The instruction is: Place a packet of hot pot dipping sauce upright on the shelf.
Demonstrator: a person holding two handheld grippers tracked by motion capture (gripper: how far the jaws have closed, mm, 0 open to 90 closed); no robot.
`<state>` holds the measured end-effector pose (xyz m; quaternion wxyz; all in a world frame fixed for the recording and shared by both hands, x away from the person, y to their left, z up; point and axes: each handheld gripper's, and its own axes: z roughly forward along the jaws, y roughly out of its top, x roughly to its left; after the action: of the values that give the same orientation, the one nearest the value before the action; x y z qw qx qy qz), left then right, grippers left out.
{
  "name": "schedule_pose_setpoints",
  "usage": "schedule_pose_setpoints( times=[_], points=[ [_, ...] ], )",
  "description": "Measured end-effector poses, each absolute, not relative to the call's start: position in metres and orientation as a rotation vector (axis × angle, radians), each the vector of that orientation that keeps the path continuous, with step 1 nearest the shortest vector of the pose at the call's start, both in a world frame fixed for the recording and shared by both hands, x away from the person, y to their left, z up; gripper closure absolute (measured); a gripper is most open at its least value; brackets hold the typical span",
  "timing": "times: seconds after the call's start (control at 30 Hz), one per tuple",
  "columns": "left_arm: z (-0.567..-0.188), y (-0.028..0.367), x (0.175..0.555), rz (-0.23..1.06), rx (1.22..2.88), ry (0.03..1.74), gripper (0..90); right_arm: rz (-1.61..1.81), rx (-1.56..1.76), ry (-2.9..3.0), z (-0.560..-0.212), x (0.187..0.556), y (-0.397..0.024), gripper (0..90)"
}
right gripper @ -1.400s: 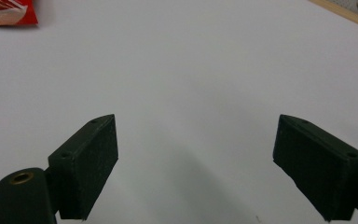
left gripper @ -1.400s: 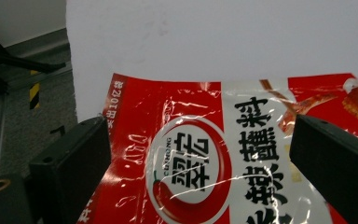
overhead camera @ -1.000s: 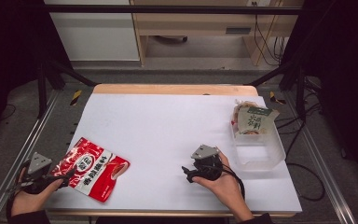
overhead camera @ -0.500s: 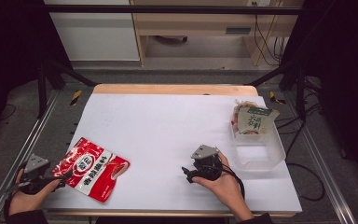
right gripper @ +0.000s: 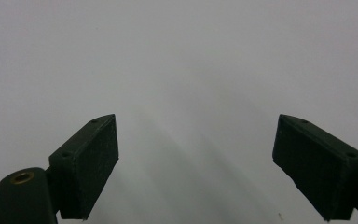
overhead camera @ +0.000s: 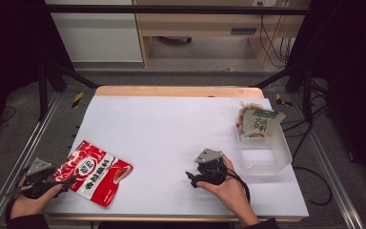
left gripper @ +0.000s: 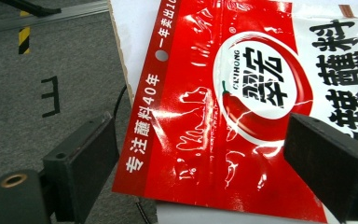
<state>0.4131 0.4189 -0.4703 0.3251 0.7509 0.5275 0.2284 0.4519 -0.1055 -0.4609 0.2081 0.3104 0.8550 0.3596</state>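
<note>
A glossy red sauce packet (overhead camera: 94,171) with Chinese print lies flat at the table's front left corner, its end hanging over the left edge. My left gripper (overhead camera: 59,183) is open just left of it. In the left gripper view the jaws stand wide apart on both sides of the red sauce packet's (left gripper: 223,112) near end, above it and not touching it. My right gripper (overhead camera: 194,179) rests open on the white table (overhead camera: 171,129) at front centre-right, held by a hand. In the right gripper view its jaws stand apart over bare white table (right gripper: 182,70).
A clear plastic tub (overhead camera: 263,148) stands at the right edge with a green-and-white snack packet (overhead camera: 258,123) leaning in its far end. Grey floor (left gripper: 42,79) and a metal frame rail (overhead camera: 14,167) lie just left of the table's edge.
My left gripper has drifted slightly down and left, staying open beside the red packet. The right gripper and the tub have not moved.
</note>
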Motion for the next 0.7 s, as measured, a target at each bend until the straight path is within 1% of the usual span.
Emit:
schedule_pose_setpoints(
  times=[0.13,0.2,0.4,0.5,0.7],
  points=[
    [-0.4685,0.4178,0.4123,0.593,1.964,1.377,13.3,0.996,0.862,2.379,-0.4613,0.452,-0.1055,14.7],
    [-0.4663,0.4179,0.4112,0.592,1.954,1.374,17.0,0.995,0.86,2.379,-0.4613,0.4521,-0.1055,14.7],
    [-0.4637,0.4166,0.4098,0.594,1.953,1.359,18.7,0.982,0.861,2.387,-0.4617,0.4519,-0.1054,14.7],
    [-0.4613,0.4149,0.4087,0.589,1.945,1.352,23.9,0.982,0.859,2.386,-0.462,0.4519,-0.1049,14.8],
    [-0.4625,0.4165,0.4099,0.514,1.913,1.379,32.5,0.973,0.855,2.392,-0.4623,0.4519,-0.1049,14.8]
  ],
)
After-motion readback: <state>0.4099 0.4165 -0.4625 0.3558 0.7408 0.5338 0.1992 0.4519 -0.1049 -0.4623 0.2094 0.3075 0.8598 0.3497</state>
